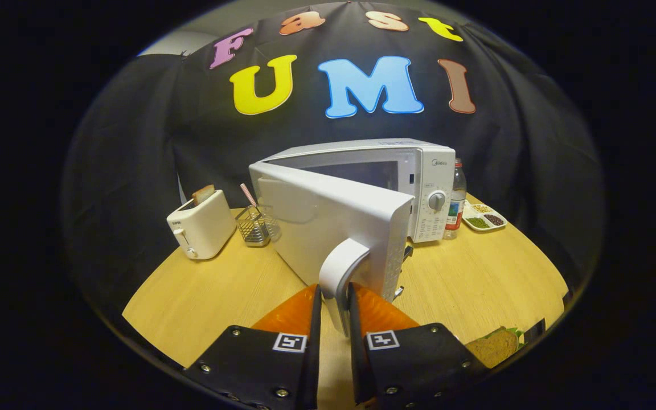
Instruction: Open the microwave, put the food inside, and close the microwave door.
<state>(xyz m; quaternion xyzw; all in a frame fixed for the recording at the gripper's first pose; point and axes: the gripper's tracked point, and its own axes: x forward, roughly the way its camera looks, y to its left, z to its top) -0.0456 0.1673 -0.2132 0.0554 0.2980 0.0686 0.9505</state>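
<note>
A white microwave (419, 171) stands at the back of the wooden table (203, 296). Its door (328, 222) is swung far out toward me, its outer face to my left. My gripper (335, 296) is shut on the door's curved white handle (342, 267), one finger on each side of it. The dark cavity (362, 171) shows behind the door's top edge. A sandwich (496, 346) of brown bread with green leaf lies on the table just right of the fingers, partly cut off.
A white toaster (201, 225) with a slice in it stands left of the door. Beside it is a wire basket (255, 225) with a striped straw. A bottle (456, 199) and a divided tray of seeds (484, 217) sit right of the microwave.
</note>
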